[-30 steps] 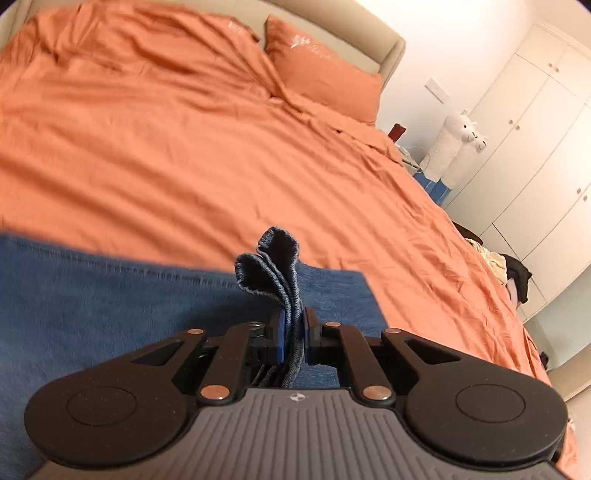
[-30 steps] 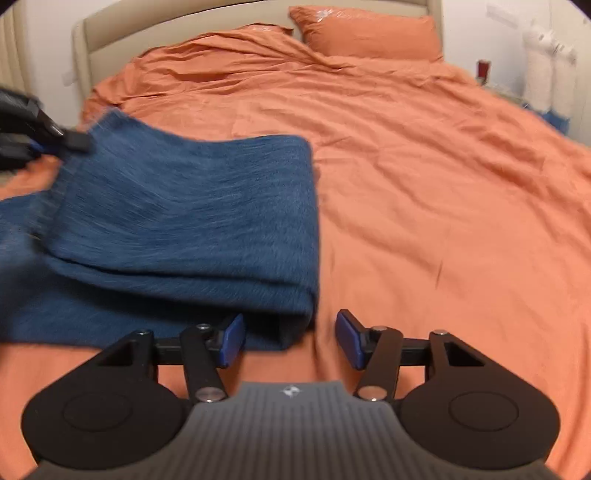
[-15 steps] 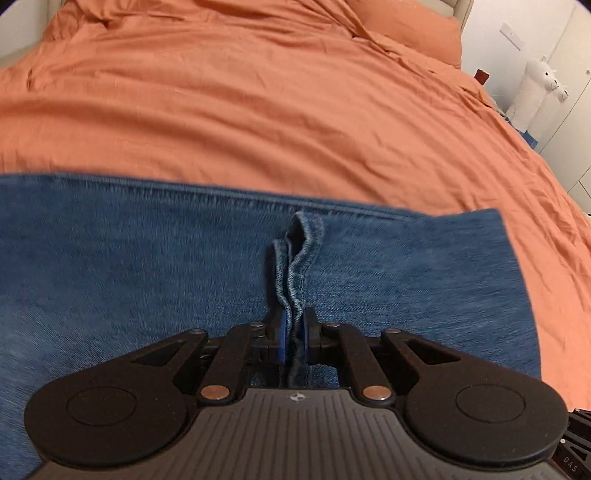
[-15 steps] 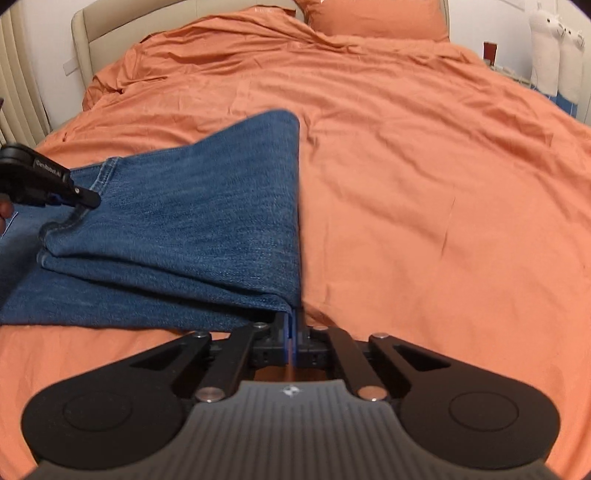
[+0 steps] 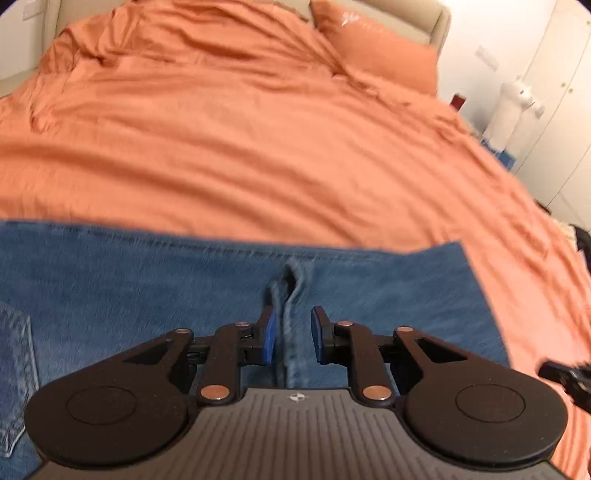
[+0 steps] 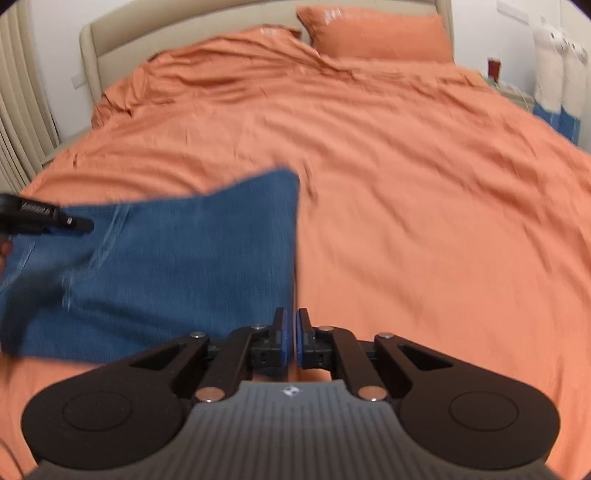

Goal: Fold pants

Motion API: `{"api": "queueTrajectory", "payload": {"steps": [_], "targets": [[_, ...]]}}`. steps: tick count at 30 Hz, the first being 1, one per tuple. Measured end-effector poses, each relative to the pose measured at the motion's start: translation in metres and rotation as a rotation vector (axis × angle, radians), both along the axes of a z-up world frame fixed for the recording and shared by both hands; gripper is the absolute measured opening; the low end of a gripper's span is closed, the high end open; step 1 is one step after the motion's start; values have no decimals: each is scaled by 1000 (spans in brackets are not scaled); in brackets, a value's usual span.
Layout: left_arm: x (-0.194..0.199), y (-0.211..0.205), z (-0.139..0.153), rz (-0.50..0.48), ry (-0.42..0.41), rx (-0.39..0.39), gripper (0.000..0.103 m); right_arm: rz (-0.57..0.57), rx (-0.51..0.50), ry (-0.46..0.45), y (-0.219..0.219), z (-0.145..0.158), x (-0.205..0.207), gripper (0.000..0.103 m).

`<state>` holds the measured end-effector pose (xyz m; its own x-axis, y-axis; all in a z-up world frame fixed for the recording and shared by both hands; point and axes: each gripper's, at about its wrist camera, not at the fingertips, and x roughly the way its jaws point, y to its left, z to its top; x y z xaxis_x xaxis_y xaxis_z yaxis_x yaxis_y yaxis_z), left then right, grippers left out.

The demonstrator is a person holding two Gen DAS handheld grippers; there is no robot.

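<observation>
Released since half a second ago: left gripper [image 5: 292,338], jaws now spread, bunched hem between them | blue denim pants [image 5: 184,288] folded flat on orange bed's [image 5: 258,147] near edge | right gripper [image 6: 291,341] pressed together at fold's corner, whether pinching denim unclear | judgement: fold laid, smoothing remains.

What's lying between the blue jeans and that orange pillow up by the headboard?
Only bare orange bedcover lies between the jeans and the pillow; both wrist views show it, creased but with nothing on it.
</observation>
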<state>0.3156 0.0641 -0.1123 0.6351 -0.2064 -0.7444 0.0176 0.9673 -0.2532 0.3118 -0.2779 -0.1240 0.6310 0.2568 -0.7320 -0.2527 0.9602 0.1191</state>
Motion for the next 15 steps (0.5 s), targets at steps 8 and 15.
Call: {"api": "queueTrajectory", "payload": {"steps": [8, 15], "targets": [[30, -10, -15, 10, 6, -32, 21, 27, 4, -57, 34, -5, 102, 0], [37, 8, -51, 70, 84, -21, 8, -4, -16, 56, 41, -55, 162, 0]]}}
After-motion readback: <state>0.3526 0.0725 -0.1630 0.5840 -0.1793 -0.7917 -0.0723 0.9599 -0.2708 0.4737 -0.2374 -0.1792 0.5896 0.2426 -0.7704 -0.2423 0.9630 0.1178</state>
